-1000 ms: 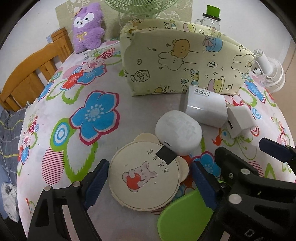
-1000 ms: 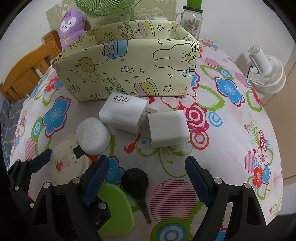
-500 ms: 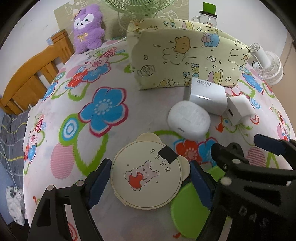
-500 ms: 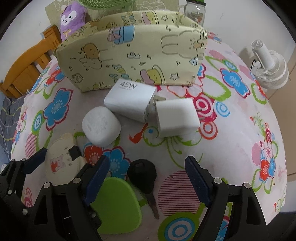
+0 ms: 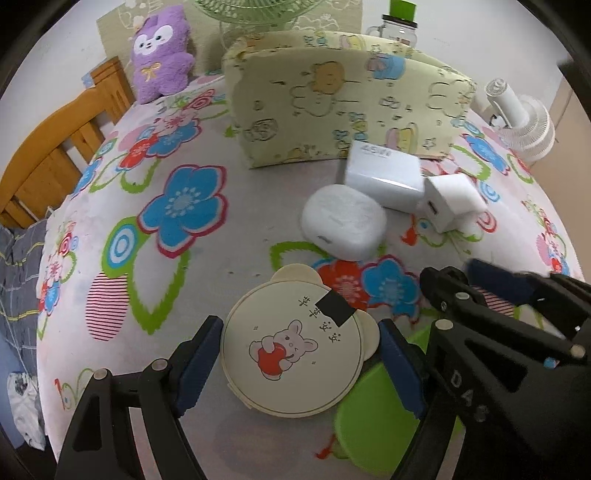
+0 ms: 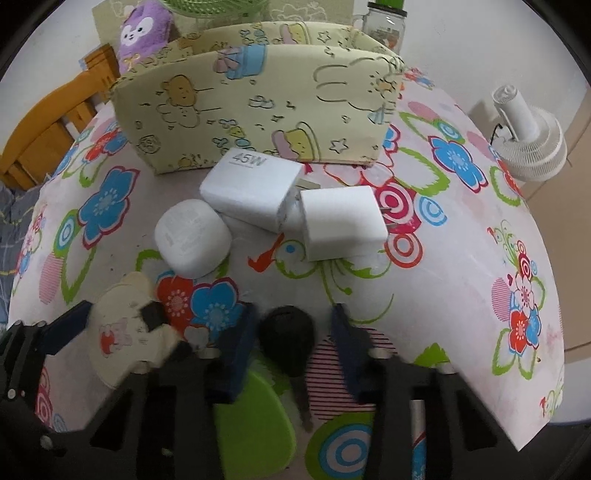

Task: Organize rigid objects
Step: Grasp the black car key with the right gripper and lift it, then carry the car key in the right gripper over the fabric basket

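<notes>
A round cream case (image 5: 295,350) with bear ears and a mouse drawing lies flat on the flowered tablecloth. My left gripper (image 5: 299,323) is shut on it, a blue pad against each side. In the right wrist view a black key (image 6: 286,328) lies near the table's front edge. My right gripper (image 6: 294,314) is blurred as its jaws close onto the key's head. A green heart-shaped piece (image 6: 251,424) lies beside the key, partly under the grippers. Farther back sit a white rounded case (image 5: 343,221), a 45W charger (image 5: 384,177) and a smaller white charger (image 5: 450,203).
A yellow cartoon-print fabric box (image 5: 343,110) stands open-topped behind the chargers. A purple plush (image 5: 160,48) and a green-lidded jar (image 5: 400,22) are at the back. At the right is a small white fan (image 5: 524,122), at the left a wooden chair (image 5: 48,147).
My right jaws have gone from wide apart to closed around the black key's head. The left jaws narrowed slightly onto the cream case. Both hands stayed about where they were.
</notes>
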The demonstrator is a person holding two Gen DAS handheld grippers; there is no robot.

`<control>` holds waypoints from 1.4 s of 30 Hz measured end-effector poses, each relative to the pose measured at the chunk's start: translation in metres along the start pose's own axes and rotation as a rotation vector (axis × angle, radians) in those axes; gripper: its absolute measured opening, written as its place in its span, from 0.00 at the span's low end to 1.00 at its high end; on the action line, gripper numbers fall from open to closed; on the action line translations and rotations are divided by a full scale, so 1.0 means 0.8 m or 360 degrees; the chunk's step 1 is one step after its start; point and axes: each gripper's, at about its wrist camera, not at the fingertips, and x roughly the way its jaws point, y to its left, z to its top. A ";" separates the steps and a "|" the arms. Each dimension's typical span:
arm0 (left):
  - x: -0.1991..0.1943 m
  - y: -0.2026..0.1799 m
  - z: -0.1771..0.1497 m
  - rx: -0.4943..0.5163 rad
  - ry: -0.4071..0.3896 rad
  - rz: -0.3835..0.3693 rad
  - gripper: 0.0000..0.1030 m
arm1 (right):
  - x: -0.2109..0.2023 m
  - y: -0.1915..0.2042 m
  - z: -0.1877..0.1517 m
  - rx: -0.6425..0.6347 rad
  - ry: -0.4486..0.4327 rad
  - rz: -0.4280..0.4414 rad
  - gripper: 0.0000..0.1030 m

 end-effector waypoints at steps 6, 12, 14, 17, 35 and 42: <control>-0.007 -0.008 0.004 -0.0005 -0.0023 -0.0023 0.82 | -0.003 -0.005 0.005 0.0029 -0.0016 0.0046 0.33; -0.020 -0.013 0.017 -0.0016 -0.0073 -0.0018 0.82 | -0.018 -0.014 0.013 0.0061 -0.0079 0.0056 0.33; -0.026 -0.014 0.022 -0.0027 -0.0087 -0.0016 0.82 | -0.024 -0.016 0.017 0.0072 -0.0095 0.0059 0.33; -0.036 -0.015 0.029 -0.0035 -0.0110 -0.0014 0.82 | -0.032 -0.020 0.023 0.0079 -0.0117 0.0065 0.33; -0.102 -0.021 0.056 -0.0051 -0.0249 0.0011 0.82 | -0.106 -0.028 0.049 0.0110 -0.0265 0.0127 0.33; -0.128 -0.022 0.061 -0.0056 -0.0286 0.0012 0.82 | -0.133 -0.030 0.052 0.0113 -0.0300 0.0125 0.33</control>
